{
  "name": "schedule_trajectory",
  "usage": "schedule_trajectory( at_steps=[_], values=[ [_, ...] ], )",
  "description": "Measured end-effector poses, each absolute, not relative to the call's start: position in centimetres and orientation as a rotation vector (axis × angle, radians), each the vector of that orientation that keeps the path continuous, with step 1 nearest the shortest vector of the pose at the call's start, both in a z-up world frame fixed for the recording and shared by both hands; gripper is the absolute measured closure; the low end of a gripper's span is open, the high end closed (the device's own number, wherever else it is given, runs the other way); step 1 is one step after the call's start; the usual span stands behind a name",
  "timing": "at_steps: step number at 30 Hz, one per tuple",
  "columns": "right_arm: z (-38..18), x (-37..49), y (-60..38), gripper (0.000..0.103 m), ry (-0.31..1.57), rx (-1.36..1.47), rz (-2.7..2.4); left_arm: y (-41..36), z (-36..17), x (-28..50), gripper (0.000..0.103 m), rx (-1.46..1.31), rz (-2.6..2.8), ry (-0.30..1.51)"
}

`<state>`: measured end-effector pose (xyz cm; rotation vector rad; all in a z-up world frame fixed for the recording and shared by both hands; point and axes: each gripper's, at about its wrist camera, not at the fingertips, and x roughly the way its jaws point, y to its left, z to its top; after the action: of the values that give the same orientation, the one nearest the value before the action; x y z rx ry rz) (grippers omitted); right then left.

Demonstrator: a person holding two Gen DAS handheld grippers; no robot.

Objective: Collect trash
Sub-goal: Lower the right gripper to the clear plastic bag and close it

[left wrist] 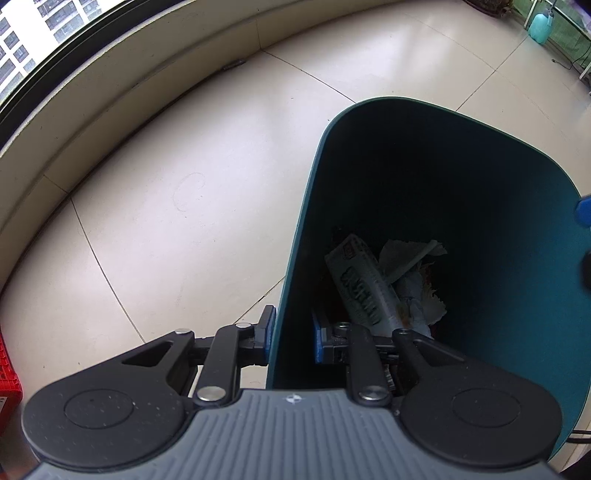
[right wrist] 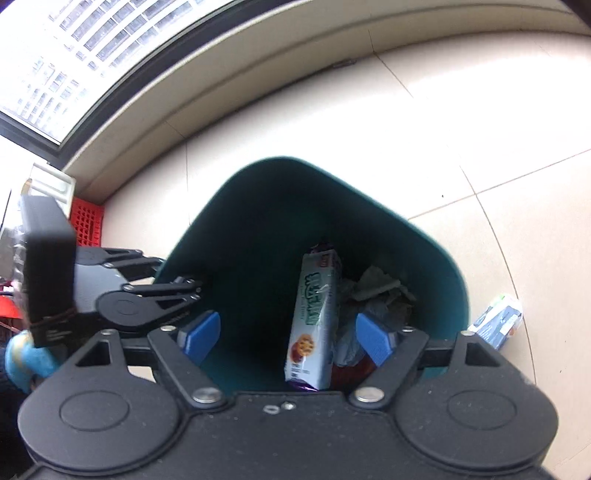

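Ribbed grey housing and two black round pivots fill the bottom of the left wrist view. Ahead, the left hand-held gripper (left wrist: 291,338) is clamped on the wall of a teal plastic trash bin (left wrist: 491,206), one blue pad outside the wall, the other inside. This smooth, rounded-rectangle bin stands on a glossy cream tile floor (left wrist: 192,192) beside a low window sill (left wrist: 122,70). At its bottom lie a long biscuit packet (left wrist: 364,286) and crumpled white tissue (left wrist: 413,266). A red crate (left wrist: 7,369) shows at the left edge, and a teal jug (left wrist: 540,23) stands far off.

From the right wrist view, black linkage arms frame the right hand-held gripper (right wrist: 284,334), which hangs over the bin's mouth with its ridged blue pads spread wide and nothing between them. The biscuit packet (right wrist: 316,317), printed with a cookie, lies below inside the bin, next to crumpled paper (right wrist: 380,288). Left of it, the other gripper grips the bin's wall. A blue-and-white packet (right wrist: 498,319) lies on the floor just right of the bin.
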<state>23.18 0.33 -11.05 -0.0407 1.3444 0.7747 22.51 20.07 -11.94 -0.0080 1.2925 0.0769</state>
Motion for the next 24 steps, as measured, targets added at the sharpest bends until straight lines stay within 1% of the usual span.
schedule_trajectory(
  at_steps=[2,5,7,10,14,15,16,20,24],
  values=[
    [-8.7,24.0,-1.7,0.017,1.299,-0.002,0.77,19.9,-12.2,22.7,0.084,0.003,0.085,1.293],
    [-6.0,25.5,-4.4,0.016,1.237,0.012,0.72,19.8,-12.3,22.7,0.084,-0.002,0.085,1.292],
    [-5.8,26.3,-6.1,0.015,1.214,0.005,0.669,19.9,-12.5,22.6,0.084,-0.002,0.087,1.292],
    [-5.8,27.7,-7.9,0.015,1.233,0.032,0.582,19.9,-12.5,22.4,0.084,-0.005,0.089,1.291],
    [-8.8,29.2,-9.9,0.014,1.254,0.035,0.472,20.1,-12.4,22.0,0.084,-0.009,0.088,1.285],
    [-9.8,29.7,-10.3,0.011,1.261,0.034,0.452,20.2,-12.4,22.0,0.084,-0.009,0.087,1.282],
    [-11.3,30.2,-10.6,0.009,1.275,0.033,0.423,20.2,-12.3,21.9,0.084,-0.009,0.086,1.279],
    [-18.6,31.9,-12.1,0.009,1.336,0.015,0.3,20.5,-12.2,21.7,0.084,-0.018,0.083,1.267],
    [-25.7,32.4,-13.1,0.013,1.423,-0.007,0.231,20.5,-12.1,21.3,0.084,-0.013,0.084,1.257]
  ],
)
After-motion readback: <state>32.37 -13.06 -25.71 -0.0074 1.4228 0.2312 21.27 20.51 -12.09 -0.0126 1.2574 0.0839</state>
